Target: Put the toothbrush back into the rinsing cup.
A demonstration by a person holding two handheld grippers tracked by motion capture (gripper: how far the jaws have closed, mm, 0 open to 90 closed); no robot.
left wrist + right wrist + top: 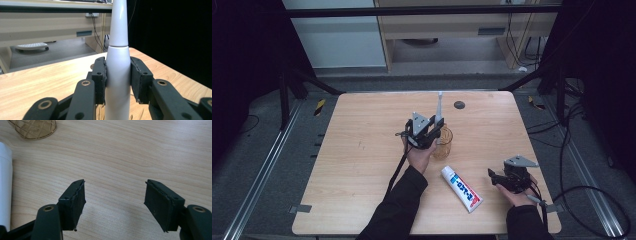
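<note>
The wooden table [362,165] carries only a few things, so everything is easy to follow from where I stand. Largest of them is the toothpaste tube [461,188], lying flat near the front edge between the two forearms. It looks soft and squeezable, so I would take it across its flat middle rather than by the cap end, and not hard.

Next is the amber glass cup [443,142] near the middle of the table, standing upright. It is patterned, thin-looking glass: stiff, smooth, probably slippery, and the one thing here that could break if knocked.

The left gripper [424,133] is just beside that cup, and its jaws are pinched on a white electric toothbrush [118,72], held upright with its slim neck rising above. In the left gripper view the pads press the thick lower body from both sides. That body is hard, glossy plastic, tapered toward the top, so it may slide upward out of a loose hold; the wide part where it is held now seems the right place. Whether its foot is already inside the cup I cannot tell.

The right gripper [115,203] hovers low over bare wood at the front right, jaws spread wide, holding nothing.
</note>
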